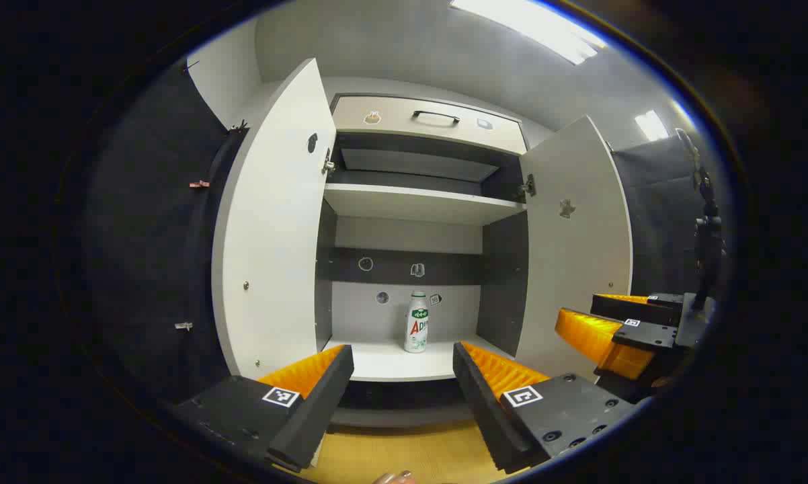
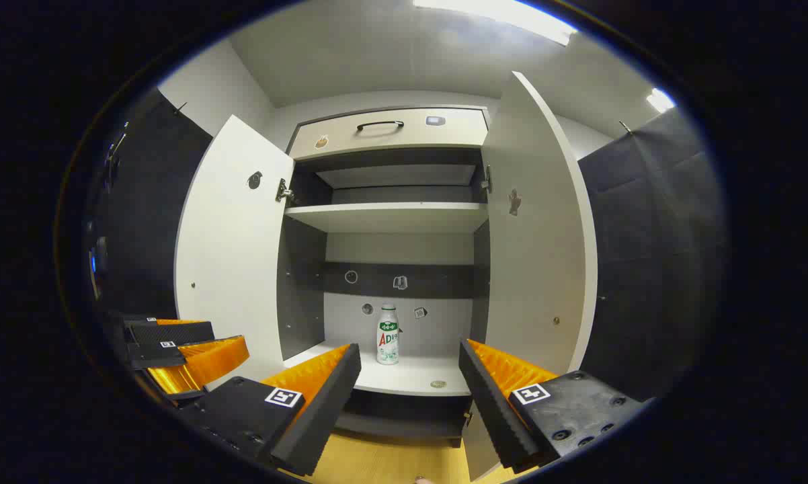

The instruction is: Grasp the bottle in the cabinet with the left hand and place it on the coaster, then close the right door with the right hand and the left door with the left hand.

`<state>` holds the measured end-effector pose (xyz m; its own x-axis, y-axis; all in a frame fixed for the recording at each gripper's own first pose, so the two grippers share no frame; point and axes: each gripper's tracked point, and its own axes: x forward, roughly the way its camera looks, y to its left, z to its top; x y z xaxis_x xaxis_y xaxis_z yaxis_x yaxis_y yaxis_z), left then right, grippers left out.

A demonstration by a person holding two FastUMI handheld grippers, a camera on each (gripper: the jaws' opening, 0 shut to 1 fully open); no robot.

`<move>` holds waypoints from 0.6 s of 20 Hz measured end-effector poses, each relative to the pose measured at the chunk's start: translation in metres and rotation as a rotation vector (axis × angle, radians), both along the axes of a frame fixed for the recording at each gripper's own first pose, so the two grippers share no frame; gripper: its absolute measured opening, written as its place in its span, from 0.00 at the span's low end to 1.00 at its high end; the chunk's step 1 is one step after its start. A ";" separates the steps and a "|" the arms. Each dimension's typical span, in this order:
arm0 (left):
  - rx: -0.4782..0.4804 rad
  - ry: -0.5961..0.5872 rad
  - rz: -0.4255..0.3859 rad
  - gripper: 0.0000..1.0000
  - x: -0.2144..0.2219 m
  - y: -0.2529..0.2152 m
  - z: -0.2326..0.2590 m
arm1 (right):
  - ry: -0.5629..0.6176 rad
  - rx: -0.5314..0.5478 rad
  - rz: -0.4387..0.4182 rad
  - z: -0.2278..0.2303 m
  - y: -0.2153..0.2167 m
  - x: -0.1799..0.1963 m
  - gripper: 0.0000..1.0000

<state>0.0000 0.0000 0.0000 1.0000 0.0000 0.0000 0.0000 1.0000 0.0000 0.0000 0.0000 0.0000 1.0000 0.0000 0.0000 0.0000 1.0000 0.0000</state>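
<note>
One small white plastic bottle with a green label (image 1: 416, 323) stands upright far back on the lower cabinet shelf (image 1: 390, 363), probably light and smooth, best taken around its middle by the left tool (image 1: 402, 390), which is open like the right tool (image 2: 409, 396).

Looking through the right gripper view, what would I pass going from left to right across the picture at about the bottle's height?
Other gripper, the left gripper → open left door → bottle → open right door.
</note>
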 end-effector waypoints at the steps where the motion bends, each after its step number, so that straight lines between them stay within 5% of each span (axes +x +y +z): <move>1: 0.003 -0.002 -0.012 0.94 0.002 -0.003 0.000 | 0.008 -0.007 0.004 -0.002 0.001 0.000 0.97; 12: 0.055 -0.031 -0.051 0.94 0.014 -0.010 0.008 | 0.027 0.001 0.010 -0.006 0.002 -0.003 0.98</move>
